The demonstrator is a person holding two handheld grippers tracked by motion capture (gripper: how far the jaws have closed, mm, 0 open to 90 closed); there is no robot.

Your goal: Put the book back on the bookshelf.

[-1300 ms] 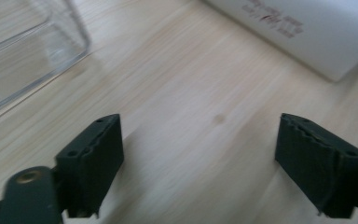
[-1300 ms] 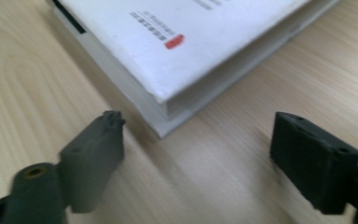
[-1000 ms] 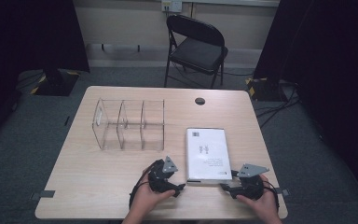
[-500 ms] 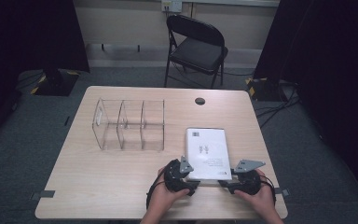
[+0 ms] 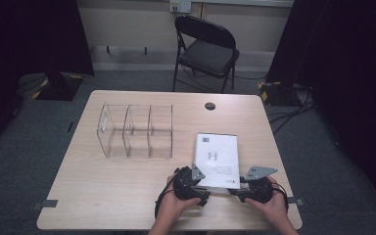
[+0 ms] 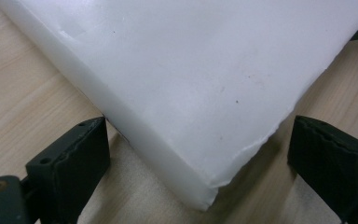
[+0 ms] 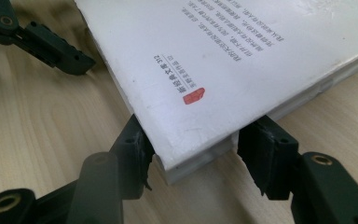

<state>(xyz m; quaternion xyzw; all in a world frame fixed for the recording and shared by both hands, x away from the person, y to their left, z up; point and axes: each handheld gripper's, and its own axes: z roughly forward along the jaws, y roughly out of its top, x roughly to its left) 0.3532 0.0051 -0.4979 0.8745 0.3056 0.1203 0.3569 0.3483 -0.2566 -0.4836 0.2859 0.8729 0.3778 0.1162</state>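
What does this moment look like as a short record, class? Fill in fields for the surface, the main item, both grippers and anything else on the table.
Surface: wooden table
Main item: white book, lying flat near the person's edge
Left gripper: jaws have just been opening; they stand apart either side of the book's near left corner, not pressing it
Right gripper: jaws have just been closing; they sit against the book's near right corner, one on each side
Also on table: clear three-bay organiser, left of the book and apart from it
Behind table: black folding chair
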